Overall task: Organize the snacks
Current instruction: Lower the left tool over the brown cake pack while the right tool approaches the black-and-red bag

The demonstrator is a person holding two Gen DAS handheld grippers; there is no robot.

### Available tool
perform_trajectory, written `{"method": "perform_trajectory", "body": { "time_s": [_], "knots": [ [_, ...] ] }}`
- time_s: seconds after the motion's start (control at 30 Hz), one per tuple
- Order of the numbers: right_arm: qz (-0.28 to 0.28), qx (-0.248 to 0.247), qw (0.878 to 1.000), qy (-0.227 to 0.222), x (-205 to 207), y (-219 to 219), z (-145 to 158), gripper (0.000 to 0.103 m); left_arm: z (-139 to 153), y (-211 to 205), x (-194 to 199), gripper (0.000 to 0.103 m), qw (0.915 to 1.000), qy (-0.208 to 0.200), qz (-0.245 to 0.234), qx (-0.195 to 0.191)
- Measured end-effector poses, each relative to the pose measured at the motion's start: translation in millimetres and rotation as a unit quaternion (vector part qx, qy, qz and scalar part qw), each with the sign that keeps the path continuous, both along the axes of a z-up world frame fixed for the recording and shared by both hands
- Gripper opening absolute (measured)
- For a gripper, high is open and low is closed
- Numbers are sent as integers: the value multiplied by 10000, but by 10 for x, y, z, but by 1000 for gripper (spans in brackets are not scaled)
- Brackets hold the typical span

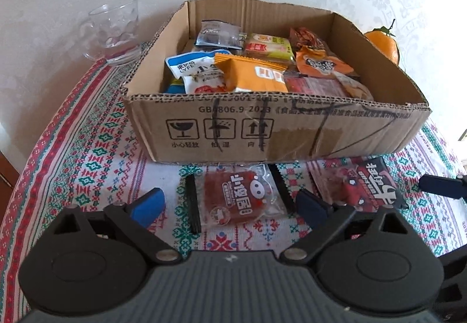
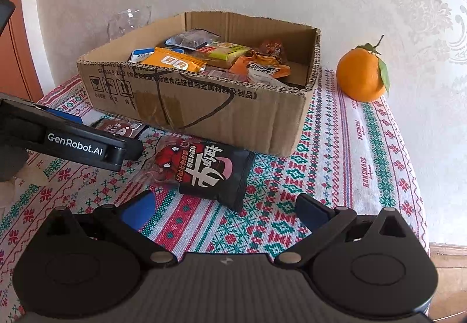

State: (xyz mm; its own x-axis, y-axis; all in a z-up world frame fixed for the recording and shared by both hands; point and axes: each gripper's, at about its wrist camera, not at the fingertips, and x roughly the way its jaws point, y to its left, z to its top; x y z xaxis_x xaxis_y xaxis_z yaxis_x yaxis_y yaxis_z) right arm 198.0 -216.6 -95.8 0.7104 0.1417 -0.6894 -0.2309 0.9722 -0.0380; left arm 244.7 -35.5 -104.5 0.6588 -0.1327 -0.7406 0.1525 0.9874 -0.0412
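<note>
An open cardboard box (image 1: 292,130) holds several snack packets. In front of it, on the patterned tablecloth, lies a clear packet with a red-brown snack and a pig logo (image 1: 239,200). My left gripper (image 1: 230,206) is open and straddles that packet, its blue pads clear of both sides. To the right lies a black and red packet (image 1: 367,188). In the right wrist view my right gripper (image 2: 224,212) is open and holds nothing, just short of that black and red packet (image 2: 204,168). The box (image 2: 204,107) stands behind it.
A clear glass (image 1: 113,31) stands left of the box near the wall. An orange with a leaf (image 2: 362,74) sits right of the box. The table's edge (image 2: 420,177) curves close on the right. A finger of the left gripper (image 2: 87,144) crosses the right view's left side.
</note>
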Motion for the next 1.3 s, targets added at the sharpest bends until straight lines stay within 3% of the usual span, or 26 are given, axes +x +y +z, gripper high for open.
{"method": "perform_trajectory", "body": {
  "time_s": [0.27, 0.5, 0.83, 1.13, 1.17, 1.23, 1.3],
  "knots": [
    [684, -10, 9976, 134, 77, 249, 7, 103, -4, 239, -87, 94, 9999, 44, 123, 15],
    [1394, -74, 9896, 340, -132, 512, 19, 103, -2, 404, -201, 95, 10000, 51, 53, 8],
    [1239, -82, 9915, 387, -151, 437, 26, 103, 1, 342, -174, 95, 9987, -208, -470, 54],
    [1269, -65, 9914, 311, -116, 366, 8, 103, -10, 303, -83, 94, 9984, -223, -526, -1],
    [1285, -68, 9912, 313, -102, 349, 9, 103, -12, 292, -65, 92, 9984, -219, -529, -2],
    [1288, -88, 9911, 318, -60, 310, 9, 103, 12, 276, -75, 73, 9979, -299, -570, -9],
    [1287, -133, 9911, 304, -18, 278, 16, 103, 26, 273, -75, 73, 9981, -273, -552, -46]
  ]
}}
